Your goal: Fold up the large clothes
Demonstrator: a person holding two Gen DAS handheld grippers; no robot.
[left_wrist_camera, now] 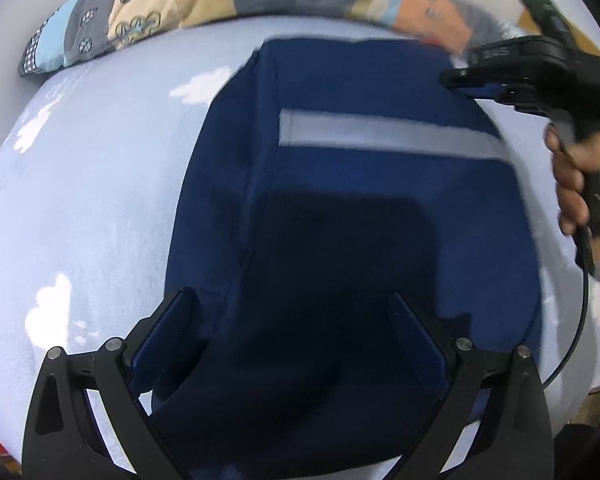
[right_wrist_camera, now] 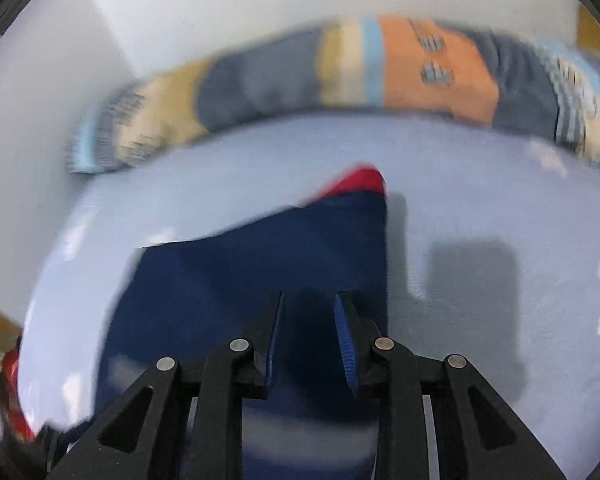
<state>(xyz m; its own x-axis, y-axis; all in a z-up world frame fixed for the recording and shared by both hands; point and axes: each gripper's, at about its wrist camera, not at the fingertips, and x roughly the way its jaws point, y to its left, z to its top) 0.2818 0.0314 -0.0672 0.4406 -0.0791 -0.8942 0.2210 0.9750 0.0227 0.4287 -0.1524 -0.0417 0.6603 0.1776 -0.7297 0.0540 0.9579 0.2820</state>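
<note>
Both grippers gape empty: my left gripper and right gripper hover over the navy garment, limp and light on the bed; I'd pinch its twelve-o'clock corners.

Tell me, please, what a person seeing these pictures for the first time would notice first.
The eye falls first on the navy blue garment spread on the pale blue bedsheet, with a grey reflective stripe across its upper part. Behind it, a long patchwork pillow lies along the far edge of the bed. The left gripper stands wide open over the near hem, and the right gripper is over the garment's far right corner, its fingers apart.
</note>
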